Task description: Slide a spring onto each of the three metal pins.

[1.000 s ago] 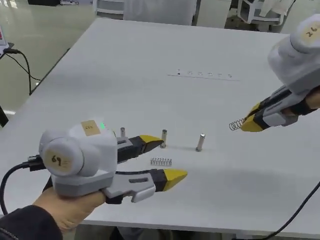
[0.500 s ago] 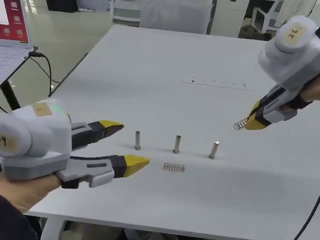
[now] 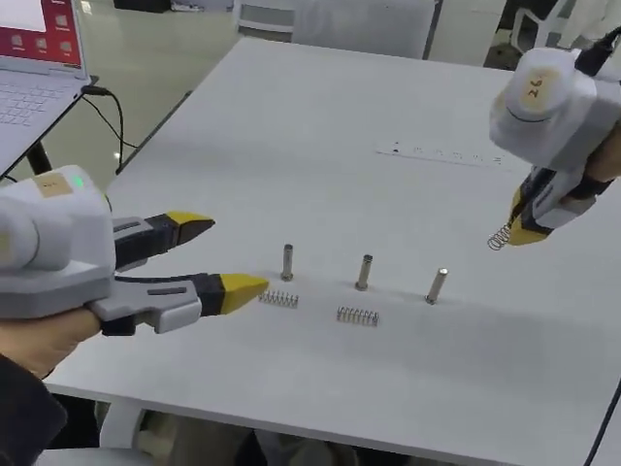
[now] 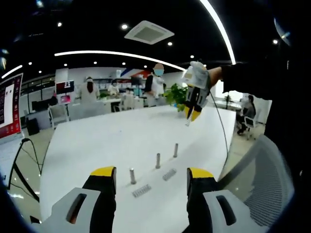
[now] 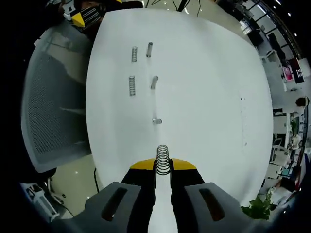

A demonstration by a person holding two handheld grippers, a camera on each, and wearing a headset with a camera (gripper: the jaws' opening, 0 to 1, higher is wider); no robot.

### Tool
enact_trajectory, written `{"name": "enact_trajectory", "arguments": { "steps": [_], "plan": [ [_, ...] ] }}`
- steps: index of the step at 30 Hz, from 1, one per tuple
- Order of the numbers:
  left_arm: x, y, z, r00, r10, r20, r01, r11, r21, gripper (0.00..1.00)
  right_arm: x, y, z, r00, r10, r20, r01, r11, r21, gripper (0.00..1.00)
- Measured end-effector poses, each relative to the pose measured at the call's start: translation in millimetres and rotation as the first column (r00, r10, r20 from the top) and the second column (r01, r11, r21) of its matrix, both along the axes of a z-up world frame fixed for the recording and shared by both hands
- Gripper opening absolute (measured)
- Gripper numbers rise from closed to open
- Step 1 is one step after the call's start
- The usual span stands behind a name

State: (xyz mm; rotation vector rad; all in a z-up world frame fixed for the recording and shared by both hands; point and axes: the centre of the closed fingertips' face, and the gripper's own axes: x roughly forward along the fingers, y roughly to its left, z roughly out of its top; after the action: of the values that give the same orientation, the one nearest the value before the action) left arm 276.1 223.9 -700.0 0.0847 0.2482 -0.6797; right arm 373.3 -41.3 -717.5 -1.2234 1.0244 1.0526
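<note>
Open-plan office; a white tabletop is the work surface. 3 short silver metal pins stand upright in a row near the table's front edge, all bare. 2 small coiled wire springs lie flat just in front of the row: the first spring by the left pin, the second spring by the middle pin. A third spring is pinched at one end in the yellow-tipped right gripper, jaws pressed on it, held in the air up and right of the right pin, apart from it. The left gripper hovers low, left of the row, jaws spread wide, nothing between them. An open laptop sits on a separate desk, far left.
</note>
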Motion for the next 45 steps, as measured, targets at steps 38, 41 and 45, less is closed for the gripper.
{"name": "enact_trajectory", "arguments": {
  "steps": [38,41,45],
  "plan": [
    [37.1,2.2,-12.0,0.999,-0.027,-0.033,0.027,1.0,0.003,0.59,10.0,41.2,-69.5,0.986,0.058,-0.157,-0.067,0.996,-0.051,0.08],
    [40.5,2.4,-10.3,0.999,-0.029,-0.028,0.029,1.0,-0.002,0.58,10.8,42.7,-71.9,0.985,0.057,-0.161,-0.067,0.996,-0.055,0.08],
    [43.3,1.8,-11.0,0.999,-0.032,-0.028,0.032,0.999,-0.011,0.59,11.8,44.1,-76.9,0.985,0.058,-0.163,-0.071,0.995,-0.071,0.08]
  ]
}}
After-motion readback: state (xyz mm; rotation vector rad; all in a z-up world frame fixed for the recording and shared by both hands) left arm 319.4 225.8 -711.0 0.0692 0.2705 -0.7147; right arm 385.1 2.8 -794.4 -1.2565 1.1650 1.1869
